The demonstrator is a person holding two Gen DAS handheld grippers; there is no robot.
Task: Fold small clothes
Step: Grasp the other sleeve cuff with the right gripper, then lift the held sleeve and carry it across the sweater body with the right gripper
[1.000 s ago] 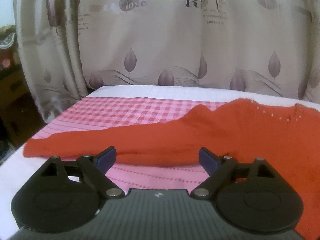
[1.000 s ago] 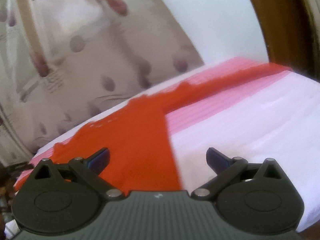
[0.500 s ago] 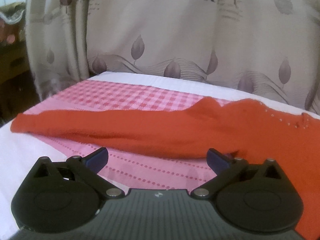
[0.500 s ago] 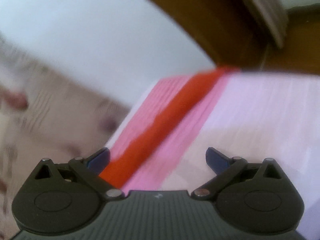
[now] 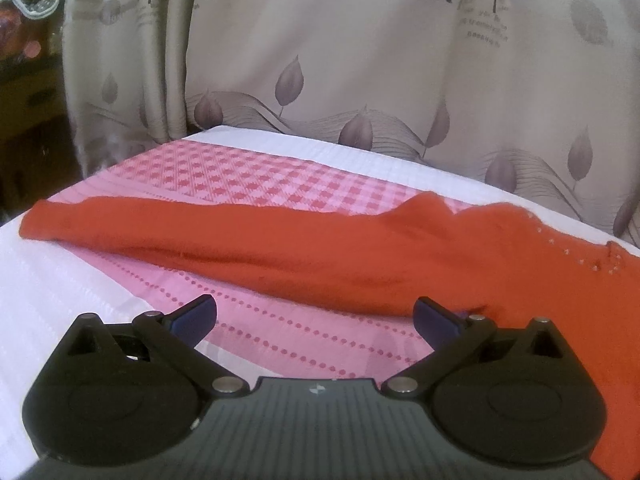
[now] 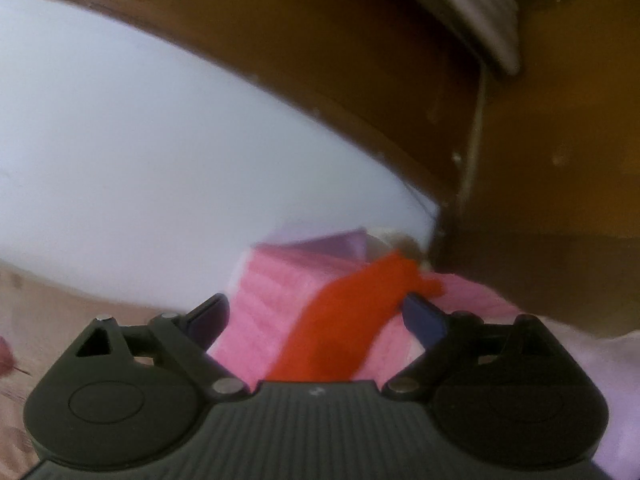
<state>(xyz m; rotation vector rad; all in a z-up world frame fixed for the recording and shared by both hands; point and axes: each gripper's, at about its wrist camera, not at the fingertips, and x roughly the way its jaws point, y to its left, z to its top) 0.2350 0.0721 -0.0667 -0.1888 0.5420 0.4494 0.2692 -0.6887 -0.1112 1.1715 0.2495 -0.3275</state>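
Note:
A small red sweater lies flat on a pink and white cloth. Its long sleeve stretches out to the left, and small beads dot the neckline at the right. My left gripper is open just in front of the sleeve's lower edge, with only pink cloth between its blue pads. In the blurred right wrist view the other sleeve runs away from me between the jaws of my right gripper. Those jaws are closing, and the right pad sits at the sleeve's edge without a visible squeeze.
A beige curtain with leaf prints hangs right behind the surface. Dark furniture stands at the far left. Brown wooden furniture and a pale wall rise beyond the cloth's far corner on the right side.
My right gripper swung fast along the sweater from its body out to the far sleeve end, rolling as it went. The left gripper's jaws widened and it sank slightly toward the cloth.

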